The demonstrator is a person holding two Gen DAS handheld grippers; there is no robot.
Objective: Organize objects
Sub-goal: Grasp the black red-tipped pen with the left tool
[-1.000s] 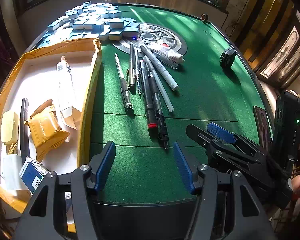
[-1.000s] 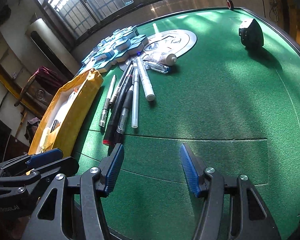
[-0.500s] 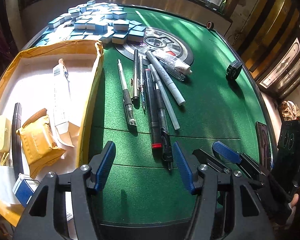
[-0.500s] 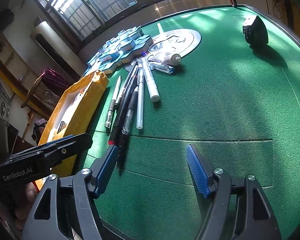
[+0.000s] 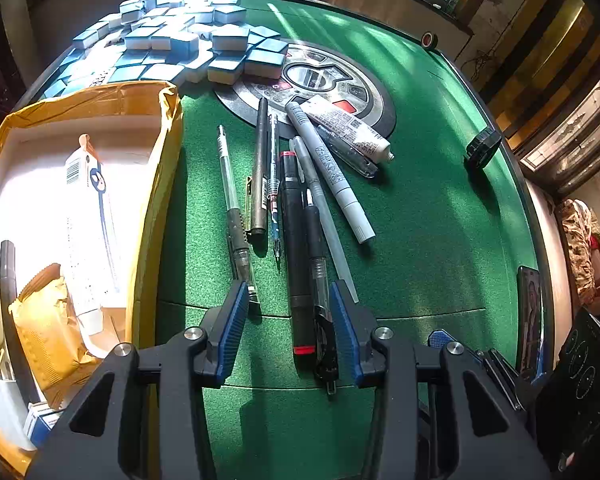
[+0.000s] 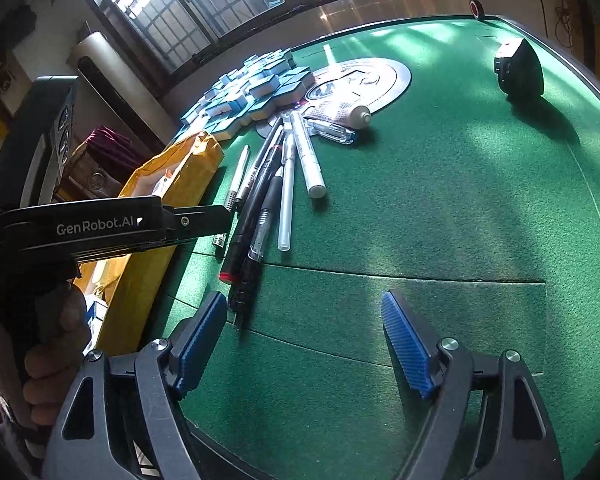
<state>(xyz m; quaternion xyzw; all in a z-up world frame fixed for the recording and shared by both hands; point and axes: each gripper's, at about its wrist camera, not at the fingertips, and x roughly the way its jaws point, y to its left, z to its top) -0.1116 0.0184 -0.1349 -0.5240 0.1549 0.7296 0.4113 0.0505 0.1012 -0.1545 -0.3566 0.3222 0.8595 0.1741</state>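
Left gripper is closing around 2 pens at the near end of the pen cluster: a thick black marker with a red band and a black clip pen lying against it. Both are between the blue pads, with the right pad beside the clip pen; a firm pinch is not yet visible. Judged step: picking pens for transfer into the yellow-lined box at 9 o'clock. Next move calls for closing fully, then lifting without dragging the clear pen at 11 o'clock. Remaining pens are fanning toward 12 o'clock, with a white marker and a tube resting on the round centre plate. Mahjong tiles are piled beyond. Right gripper is waiting spread wide and empty over green felt, near enough at 4 o'clock to crowd the lift.
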